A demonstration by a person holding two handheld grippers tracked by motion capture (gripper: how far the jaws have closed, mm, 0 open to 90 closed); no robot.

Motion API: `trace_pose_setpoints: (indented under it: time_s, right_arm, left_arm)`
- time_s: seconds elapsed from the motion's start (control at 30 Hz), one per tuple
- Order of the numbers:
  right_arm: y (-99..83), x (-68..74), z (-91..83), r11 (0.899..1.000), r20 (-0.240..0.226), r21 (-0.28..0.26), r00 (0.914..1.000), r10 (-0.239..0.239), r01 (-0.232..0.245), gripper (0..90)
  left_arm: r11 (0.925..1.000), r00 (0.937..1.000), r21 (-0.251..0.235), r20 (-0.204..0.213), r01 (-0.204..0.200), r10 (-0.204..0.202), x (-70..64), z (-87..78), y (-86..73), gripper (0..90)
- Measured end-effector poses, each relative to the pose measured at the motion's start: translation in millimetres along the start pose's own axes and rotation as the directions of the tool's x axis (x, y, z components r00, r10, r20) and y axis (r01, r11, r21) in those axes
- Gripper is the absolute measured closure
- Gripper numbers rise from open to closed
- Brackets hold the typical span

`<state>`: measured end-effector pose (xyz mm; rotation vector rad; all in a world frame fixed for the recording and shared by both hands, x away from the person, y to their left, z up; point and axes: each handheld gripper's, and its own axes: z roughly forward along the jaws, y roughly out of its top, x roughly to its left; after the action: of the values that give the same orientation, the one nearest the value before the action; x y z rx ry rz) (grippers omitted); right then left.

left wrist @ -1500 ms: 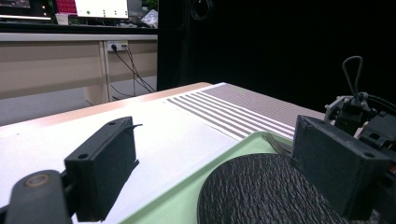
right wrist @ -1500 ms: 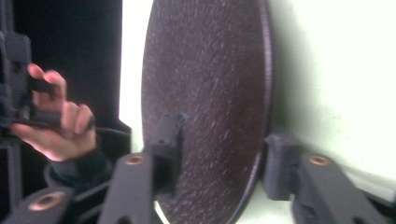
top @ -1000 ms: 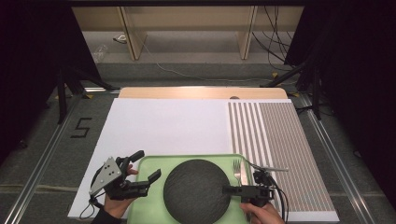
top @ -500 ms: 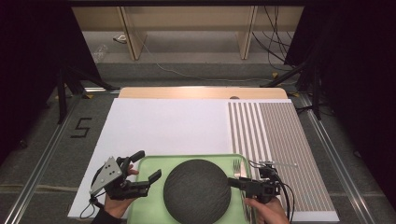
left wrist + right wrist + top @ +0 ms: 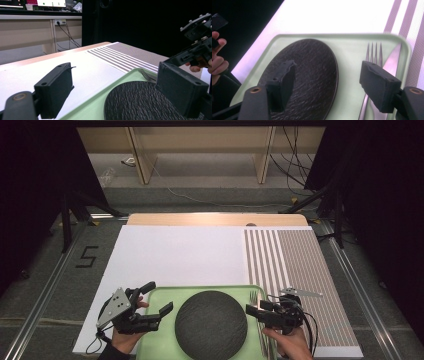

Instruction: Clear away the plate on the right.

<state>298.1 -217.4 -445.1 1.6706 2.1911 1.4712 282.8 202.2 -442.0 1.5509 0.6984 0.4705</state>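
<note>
One white table [image 5: 170,255] carries a striped mat [image 5: 300,265] at 3 o'clock; a "5" [image 5: 86,256] marks the floor at 9. The green tray [image 5: 165,300] at 6 holds a round black plate [image 5: 211,325], and at its 3 a fork [image 5: 374,52], tines toward 12. Left gripper [image 5: 154,304] and right gripper [image 5: 256,307]: jaws apart, holding nothing.

A white-topped bench [image 5: 175,255] with a brown-striped mat [image 5: 295,265] on its right stands on a grey floor [image 5: 45,270] marked with a "5" [image 5: 86,256], black curtains [image 5: 30,185] hang at both sides, and pale wooden furniture [image 5: 200,150] with trailing cables [image 5: 200,200] crosses the far end.
</note>
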Motion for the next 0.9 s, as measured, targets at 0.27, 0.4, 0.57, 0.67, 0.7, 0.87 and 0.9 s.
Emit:
trace_pose_setpoints:
  time_s: [0.27, 0.4, 0.57, 0.67, 0.7, 0.87, 0.9]
  right_arm:
    - [3.2, 3.9, -4.7, 0.995, 0.000, -0.064, 0.9970, -0.078, 0.078, 25.4]
    - [4.3, 5.4, -6.3, 0.990, 0.009, -0.083, 0.9936, -0.113, 0.113, 23.2]
    - [5.9, 6.8, -8.1, 0.982, 0.026, -0.107, 0.9877, -0.154, 0.156, 21.1]
    - [6.5, 6.8, -9.7, 0.978, 0.039, -0.120, 0.9847, -0.170, 0.173, 20.8]
    - [6.7, 6.7, -10.2, 0.977, 0.040, -0.122, 0.9842, -0.173, 0.176, 20.6]
    - [7.5, 7.2, -12.0, 0.969, 0.048, -0.141, 0.9787, -0.200, 0.204, 20.3]
    - [7.6, 7.3, -12.3, 0.967, 0.046, -0.142, 0.9775, -0.206, 0.211, 20.1]
  left_arm:
    - [1.0000, 1.0000, 0.001, 0.001, 0.000, 0.000, -0.1, 0.4, 0.0, 13.2]
    - [1.0000, 1.0000, 0.002, 0.002, 0.000, 0.000, 0.0, 0.4, -0.1, 13.1]
    - [1.0000, 1.0000, 0.001, 0.002, 0.003, -0.003, 0.2, -0.1, -0.1, 13.1]
    - [1.0000, 1.0000, 0.002, 0.004, 0.000, 0.000, -0.3, 0.1, -0.2, 13.1]
    - [1.0000, 1.0000, 0.003, 0.003, 0.000, 0.000, -0.3, 0.1, -0.2, 13.1]
    - [1.0000, 1.0000, 0.005, 0.005, 0.000, 0.000, 0.0, 0.8, 0.0, 13.1]
    - [1.0000, 1.0000, 0.006, 0.007, 0.000, 0.000, 0.0, 0.9, 0.0, 13.1]
